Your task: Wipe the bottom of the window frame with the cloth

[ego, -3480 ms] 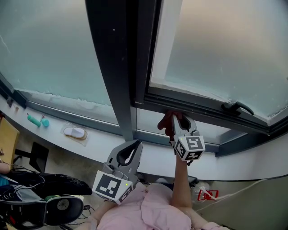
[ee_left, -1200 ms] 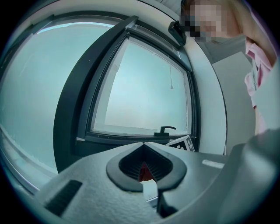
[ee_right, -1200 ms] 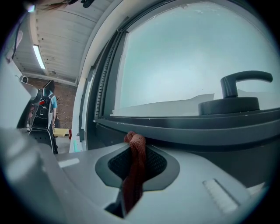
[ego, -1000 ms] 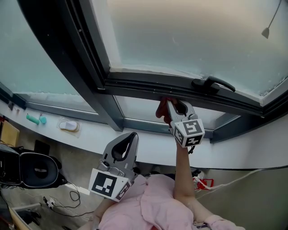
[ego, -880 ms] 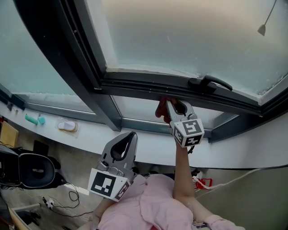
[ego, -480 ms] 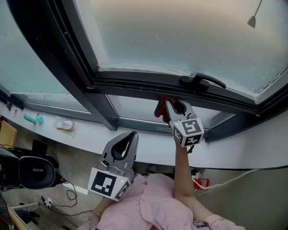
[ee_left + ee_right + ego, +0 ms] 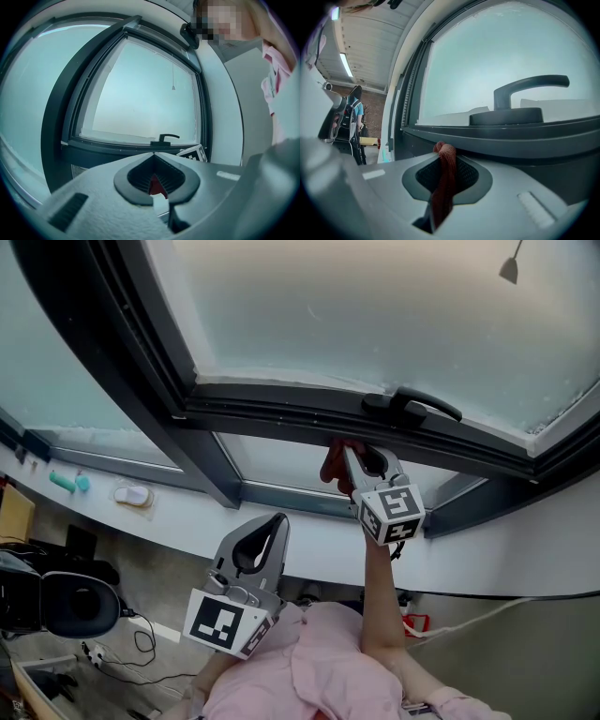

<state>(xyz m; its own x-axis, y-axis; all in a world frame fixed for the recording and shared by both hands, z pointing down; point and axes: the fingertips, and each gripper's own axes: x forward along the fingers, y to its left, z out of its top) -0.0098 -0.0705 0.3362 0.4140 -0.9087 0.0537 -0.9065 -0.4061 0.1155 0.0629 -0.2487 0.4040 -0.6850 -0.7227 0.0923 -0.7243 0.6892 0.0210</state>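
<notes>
The red cloth, judged soft, light and limp, is pinched by a bunched fold in the closed right gripper against the window frame's bottom rail. The left gripper is closed on nothing.

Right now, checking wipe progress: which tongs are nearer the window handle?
Right. The right tongs, shut on the cloth, sit just below the window handle; the left tongs hang lower, well short of it.
</notes>
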